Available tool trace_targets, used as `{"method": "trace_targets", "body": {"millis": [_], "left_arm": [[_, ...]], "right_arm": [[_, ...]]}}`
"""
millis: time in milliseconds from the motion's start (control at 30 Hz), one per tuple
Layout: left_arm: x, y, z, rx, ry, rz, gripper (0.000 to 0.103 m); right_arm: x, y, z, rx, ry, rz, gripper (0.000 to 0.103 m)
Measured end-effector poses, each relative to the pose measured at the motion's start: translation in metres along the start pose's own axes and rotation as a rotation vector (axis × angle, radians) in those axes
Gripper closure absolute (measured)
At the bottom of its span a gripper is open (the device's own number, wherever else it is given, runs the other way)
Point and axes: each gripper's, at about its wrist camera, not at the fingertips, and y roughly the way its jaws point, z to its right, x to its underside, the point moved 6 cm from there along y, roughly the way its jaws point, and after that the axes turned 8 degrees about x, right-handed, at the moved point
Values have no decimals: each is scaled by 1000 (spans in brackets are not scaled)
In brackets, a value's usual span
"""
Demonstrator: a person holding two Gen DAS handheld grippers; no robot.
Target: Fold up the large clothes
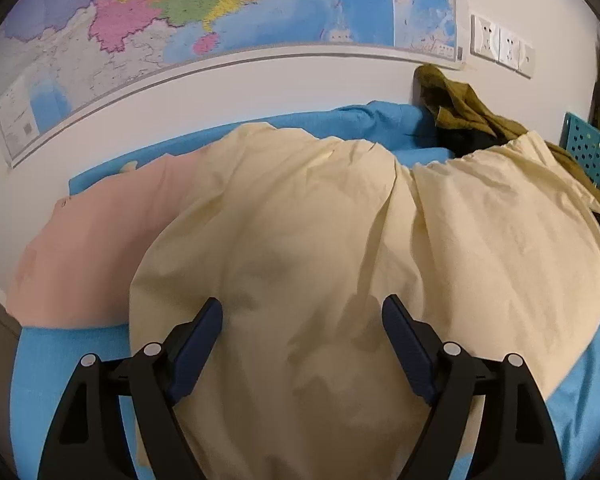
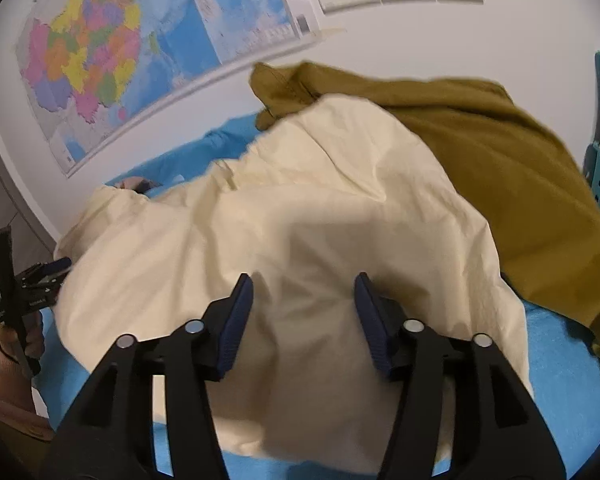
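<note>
Both the left tongs (image 1: 302, 316) and right tongs (image 2: 304, 292) hover agape and empty over the cream garment (image 1: 340, 220), so each should probably pinch one hem corner before lifting evenly.

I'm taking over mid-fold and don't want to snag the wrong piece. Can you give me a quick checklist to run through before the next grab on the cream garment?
1. Left gripper free of cloth: ok, jaws apart, nothing pinched.
2. Right gripper free of cloth: ok, jaws apart over the fabric.
3. Cream garment lying flat: not ok, it is creased, with ridges running through it.
4. Cream garment clear of other clothes: not ok, it overlaps the olive garment and the pink garment.
5. Garment fully on the blue bed sheet: cannot tell, the near edge is hidden behind the grippers.
6. An edge or corner within reach to grab: cannot tell.
</note>
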Motion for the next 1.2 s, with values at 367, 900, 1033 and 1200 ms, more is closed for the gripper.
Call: {"method": "trace_targets", "body": {"millis": [367,900,1033,1200], "left_arm": [[17,-17,7,45,-49,5,24],[31,-20,10,-5,-53,5,24],[33,-27,11,11,-64,18,24],[40,-19,6,47,-88,0,24]], "right_arm": [[20,-39,-56,-139,-117,43,46],[52,-18,-61,-117,-65,-39,44],[53,-28,-61,-137,-53,-20,44],[56,-34,-56,-167,-19,-34,41]]}}
